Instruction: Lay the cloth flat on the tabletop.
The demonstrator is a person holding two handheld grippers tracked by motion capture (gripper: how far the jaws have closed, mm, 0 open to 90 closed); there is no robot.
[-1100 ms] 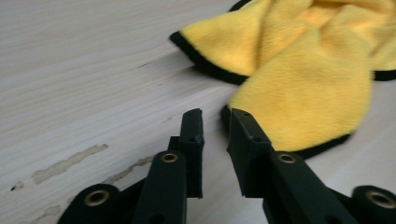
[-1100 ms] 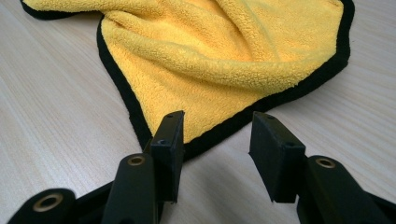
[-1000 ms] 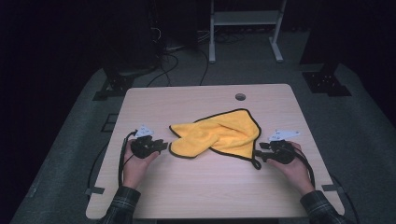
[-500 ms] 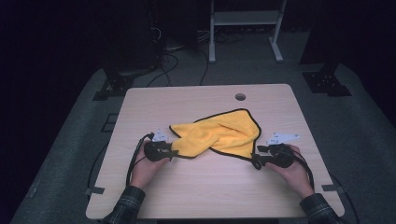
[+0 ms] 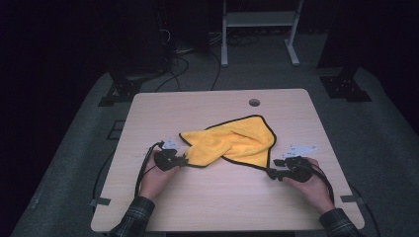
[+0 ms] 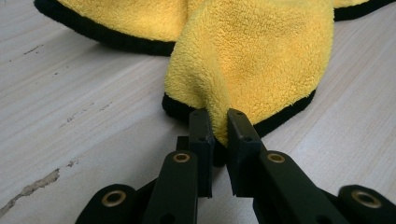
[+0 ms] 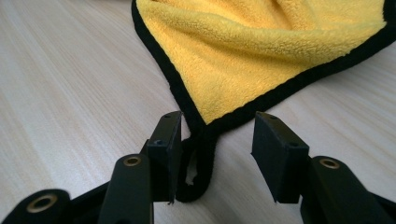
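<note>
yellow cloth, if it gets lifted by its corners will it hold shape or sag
The yellow cloth probably sags: it already lies rumpled and folded. Its fleecy pile likely grips well; the left gripper, whose jaws have just been closing, pinches a fold. Probably light, with a thin black hem.

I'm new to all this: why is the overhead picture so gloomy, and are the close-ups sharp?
High view: light falls on the table alone, the floor and stands behind sink into dark, and the picture is soft. Left gripper view: the cloth shows crisp fleece; the black arms at the bottom blur. Right gripper view: even light, no glare, with the far table edge out of focus.
</note>
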